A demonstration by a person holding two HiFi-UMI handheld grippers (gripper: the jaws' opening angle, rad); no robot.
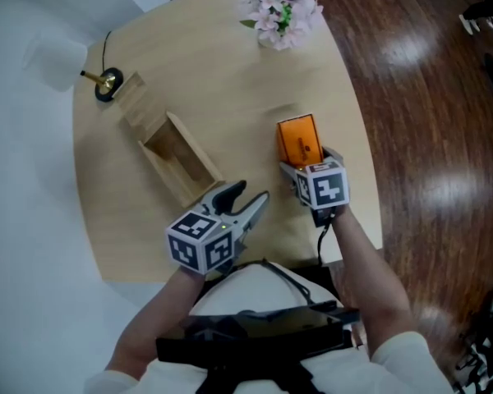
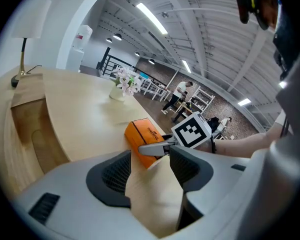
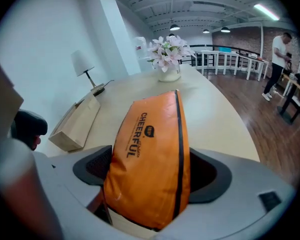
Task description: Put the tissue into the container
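left gripper point(image 1: 248, 197) near table point(image 1: 230, 80) edge, jaws wide apart, nothing between them, only bare tabletop. right gripper point(image 1: 308, 164) just beside it, to the right, jaws at full spread, around the near end of orange tissue pack point(image 1: 298, 138); pack fills the gap, pads at its sides, no squeeze seen. pack lies on the table, long axis pointing away. open wooden box point(image 1: 199, 150) left of the pack, well apart, set at an angle. beyond: lamp point(image 1: 57, 60) at far left edge, flowers point(image 1: 279, 6) at far edge.
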